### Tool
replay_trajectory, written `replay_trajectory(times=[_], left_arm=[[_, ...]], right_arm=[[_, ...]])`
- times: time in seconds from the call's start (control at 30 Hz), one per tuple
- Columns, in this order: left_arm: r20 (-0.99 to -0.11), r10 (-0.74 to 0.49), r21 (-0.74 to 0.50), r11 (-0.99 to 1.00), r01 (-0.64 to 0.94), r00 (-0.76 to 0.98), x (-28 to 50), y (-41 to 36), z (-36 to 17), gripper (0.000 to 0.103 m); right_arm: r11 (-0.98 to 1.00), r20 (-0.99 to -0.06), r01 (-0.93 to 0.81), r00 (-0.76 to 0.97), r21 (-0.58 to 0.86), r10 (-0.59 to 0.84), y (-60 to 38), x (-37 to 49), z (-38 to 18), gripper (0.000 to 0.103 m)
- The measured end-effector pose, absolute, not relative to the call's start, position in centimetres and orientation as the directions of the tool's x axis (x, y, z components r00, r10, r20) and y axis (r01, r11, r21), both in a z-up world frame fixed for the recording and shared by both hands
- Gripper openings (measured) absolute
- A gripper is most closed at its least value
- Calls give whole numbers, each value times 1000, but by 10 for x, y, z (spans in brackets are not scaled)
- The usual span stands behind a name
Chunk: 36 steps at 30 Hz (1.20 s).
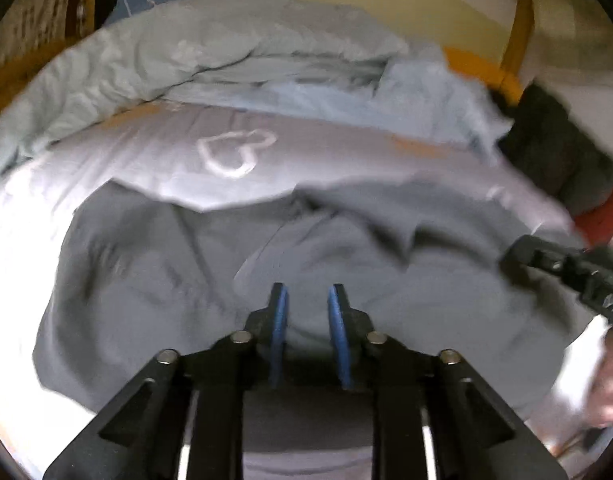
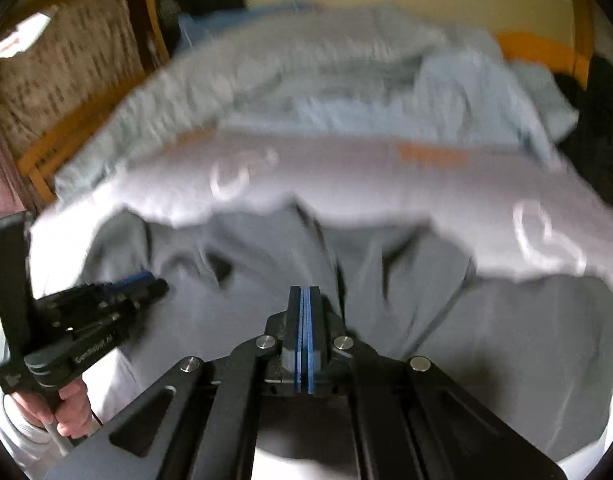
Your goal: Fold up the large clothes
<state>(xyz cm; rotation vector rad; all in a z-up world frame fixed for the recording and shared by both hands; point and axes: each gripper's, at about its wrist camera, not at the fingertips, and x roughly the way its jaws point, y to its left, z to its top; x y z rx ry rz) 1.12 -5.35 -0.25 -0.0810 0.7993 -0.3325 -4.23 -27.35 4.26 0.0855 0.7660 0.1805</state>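
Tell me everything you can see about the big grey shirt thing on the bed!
The grey garment is large, soft-looking cloth, maybe a sweatshirt. It lies spread out but rumpled, with folds across its middle, on a pale sheet printed with white hearts. Motion blur hides finer detail. The left gripper hovers open just above it. The right gripper is shut; whether it pinches the cloth cannot be told.

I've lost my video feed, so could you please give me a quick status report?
Left gripper open, empty, over the grey garment. Right gripper shut, nothing visibly pinched. Garment rumpled, unfolded. Light blue bedding bunched behind it.
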Motion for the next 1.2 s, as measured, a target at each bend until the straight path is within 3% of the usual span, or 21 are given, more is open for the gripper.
replay_trajectory(times=[0.03,0.1,0.13,0.17,0.23,0.27,0.3,0.37,0.4,0.47,0.6,0.7,0.8,1.03,1.1,1.17,1.2], left_arm=[[-672,-324,-200,945,258,666,17,-53,4,43],[-656,-237,-140,971,193,717,27,-52,12,85],[-657,-216,-128,976,175,722,34,-52,12,86],[-670,-226,-137,974,182,707,42,-52,9,86],[-710,-270,-180,963,203,650,58,-51,-2,82],[-731,-296,-214,955,205,615,64,-50,-10,69],[-746,-319,-248,948,200,585,69,-49,-16,50],[-747,-342,-313,938,152,570,69,-41,-26,30],[-717,-374,-368,920,135,588,62,-34,-23,21],[-641,-458,-459,872,170,616,45,-27,-6,16],[-585,-382,-292,922,254,715,15,-42,21,15],[-660,-304,-240,952,191,687,30,-46,-2,15],[-721,-282,-241,958,153,633,53,-39,-31,20],[-641,-147,-114,989,96,754,38,-35,-9,23],[-603,-72,-33,997,65,794,35,-38,-3,25],[-560,80,61,997,-56,824,31,-34,2,25],[-553,99,55,995,-82,827,31,-28,4,25]], right_arm=[[982,-660,-140,727,128,190,-274,-41,48,7],[983,-632,-150,753,103,181,-275,-37,53,35],[985,-637,-147,752,92,171,-275,-33,51,71],[988,-643,-134,750,82,155,-275,-29,47,78],[987,-666,-135,728,90,160,-275,-21,38,72],[986,-687,-140,708,94,166,-275,-15,33,60],[987,-699,-133,698,90,158,-273,-8,30,51],[994,-710,-89,697,59,104,-274,1,22,16],[997,-684,-58,725,53,78,-275,1,23,14],[998,-624,22,782,55,17,-278,-11,33,5],[1000,-576,18,817,16,-5,-274,-23,45,5],[998,-666,15,745,66,33,-282,-10,24,5],[996,-683,0,727,90,62,-284,-8,14,11],[994,-637,1,767,113,72,-290,-35,37,18],[985,-627,-20,769,173,126,-298,-43,43,19],[971,-604,-39,777,234,177,-304,-53,49,19],[967,-597,-47,779,252,193,-305,-56,51,19]])
